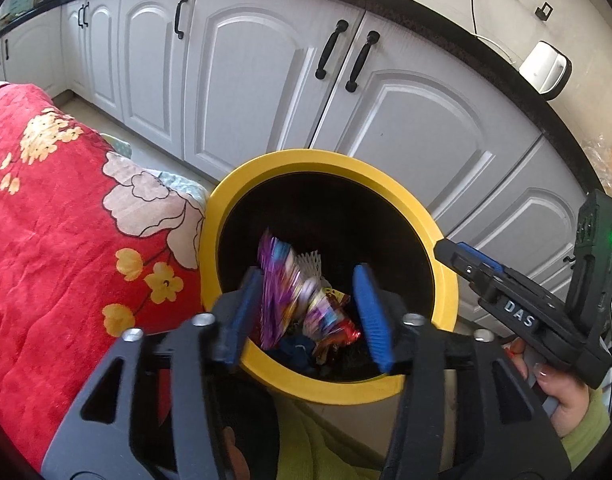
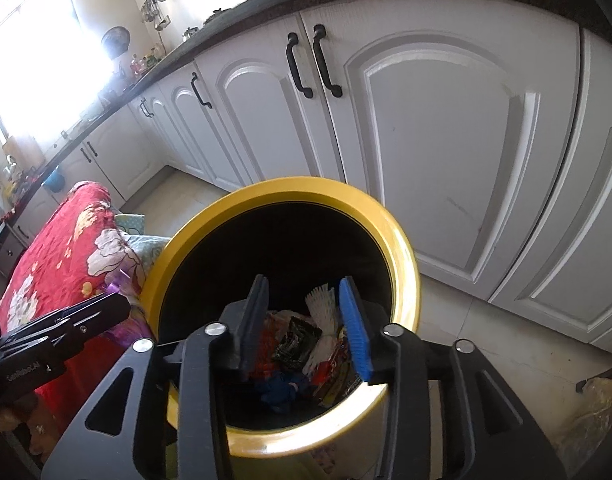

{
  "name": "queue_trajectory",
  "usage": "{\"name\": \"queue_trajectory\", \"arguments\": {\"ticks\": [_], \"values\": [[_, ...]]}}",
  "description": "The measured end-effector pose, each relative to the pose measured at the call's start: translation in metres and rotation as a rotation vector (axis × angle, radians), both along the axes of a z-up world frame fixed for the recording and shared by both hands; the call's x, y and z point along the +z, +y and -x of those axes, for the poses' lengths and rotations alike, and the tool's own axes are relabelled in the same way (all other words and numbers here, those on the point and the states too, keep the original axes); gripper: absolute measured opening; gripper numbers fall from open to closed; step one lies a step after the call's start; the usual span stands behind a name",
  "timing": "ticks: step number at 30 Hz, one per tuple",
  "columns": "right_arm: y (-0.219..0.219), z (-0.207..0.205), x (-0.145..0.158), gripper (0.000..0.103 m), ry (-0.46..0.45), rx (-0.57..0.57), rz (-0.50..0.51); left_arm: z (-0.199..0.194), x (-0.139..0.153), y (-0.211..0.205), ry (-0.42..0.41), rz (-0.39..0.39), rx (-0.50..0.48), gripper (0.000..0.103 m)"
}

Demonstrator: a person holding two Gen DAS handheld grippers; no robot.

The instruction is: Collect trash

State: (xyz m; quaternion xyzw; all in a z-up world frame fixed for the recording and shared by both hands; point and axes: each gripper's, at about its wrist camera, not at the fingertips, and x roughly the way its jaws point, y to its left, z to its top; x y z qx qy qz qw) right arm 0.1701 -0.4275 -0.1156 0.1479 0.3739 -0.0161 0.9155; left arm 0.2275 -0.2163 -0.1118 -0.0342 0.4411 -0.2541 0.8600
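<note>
A bin with a yellow rim [image 1: 329,160] [image 2: 290,188] stands on the floor, and both grippers hover over its mouth. My left gripper [image 1: 307,274] is open; a blurred purple wrapper [image 1: 280,288] hangs loose beside its left pad, and the right pad is not touching it. My right gripper [image 2: 304,282] is open with nothing between its pads. Below lie several wrappers [image 2: 298,340] and a white foam net [image 2: 323,304]. The right gripper [image 1: 453,254] shows at the right of the left wrist view, held by a hand [image 1: 561,396]. The left gripper [image 2: 114,308] shows at the left of the right wrist view.
A red floral cloth [image 1: 58,220] [image 2: 58,248] covers furniture pressed against the bin's left side. White cabinet doors [image 1: 266,80] [image 2: 445,140] with black handles run close behind the bin under a dark countertop. A crumpled plastic bag [image 2: 597,396] lies on the tiled floor at the right.
</note>
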Motion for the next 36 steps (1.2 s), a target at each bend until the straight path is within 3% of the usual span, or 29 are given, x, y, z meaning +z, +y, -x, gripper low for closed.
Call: {"name": "queue_trajectory", "arguments": {"ticks": [4,5,6,12,19,26,36], "values": [[0.002,0.012,0.01,0.051,-0.018,0.002,0.013,0.005,0.007,0.006,-0.014,0.009,0.006,0.058],[0.002,0.015,0.012,0.054,-0.023,0.003,0.016,0.007,0.01,0.008,-0.02,0.012,0.009,0.064],[0.003,0.019,0.016,0.058,-0.032,0.003,0.021,0.009,0.013,0.01,-0.028,0.013,0.012,0.071],[0.012,0.047,0.036,0.08,-0.087,0.0,0.035,0.026,0.038,0.031,-0.101,0.006,0.04,0.09],[0.032,0.08,0.064,0.096,-0.168,-0.013,0.066,0.058,0.068,0.062,-0.208,-0.004,0.098,0.092],[0.062,0.111,0.085,0.096,-0.286,-0.019,0.148,0.096,0.086,0.096,-0.299,-0.002,0.151,0.092],[0.111,0.158,0.085,0.097,-0.478,0.015,0.233,0.149,0.087,0.124,-0.431,-0.053,0.235,0.092]]}}
